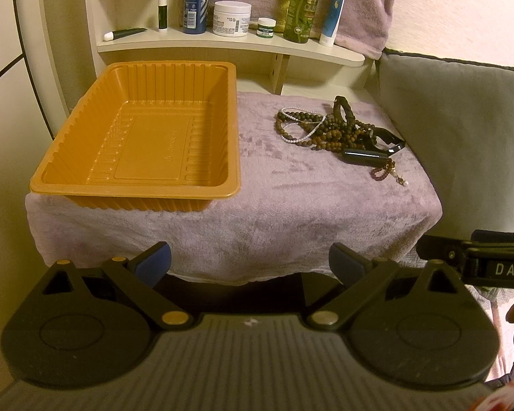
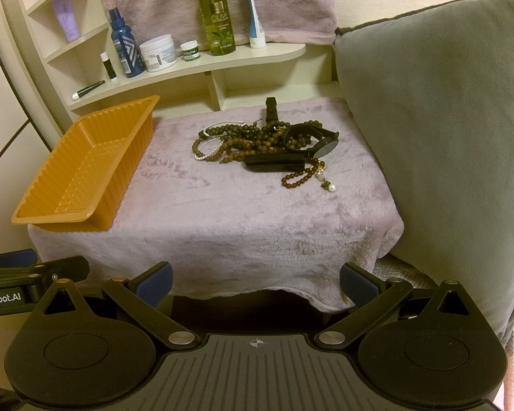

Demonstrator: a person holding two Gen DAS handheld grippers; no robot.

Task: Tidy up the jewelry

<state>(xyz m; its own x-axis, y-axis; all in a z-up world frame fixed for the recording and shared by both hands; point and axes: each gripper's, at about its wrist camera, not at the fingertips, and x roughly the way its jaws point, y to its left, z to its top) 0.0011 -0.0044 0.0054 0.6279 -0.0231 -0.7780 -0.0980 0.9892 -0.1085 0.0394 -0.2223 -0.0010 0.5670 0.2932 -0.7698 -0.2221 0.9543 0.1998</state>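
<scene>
Orange ribbed tray (image 1: 137, 144), empty, sits upright at left side of table, on towel. Jewelry pile (image 2: 267, 144) lies at right, well apart from tray: brown bead strands tangled w/ thin white pearl strand, black bands, dark round watch, and small pearl pendant at front edge.

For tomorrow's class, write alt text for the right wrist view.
A tangled pile of bead bracelets and dark wristbands lies on a lilac towel, with an empty orange tray at its left edge. The right gripper hangs open before the towel; a shelf of toiletries stands behind.
</scene>
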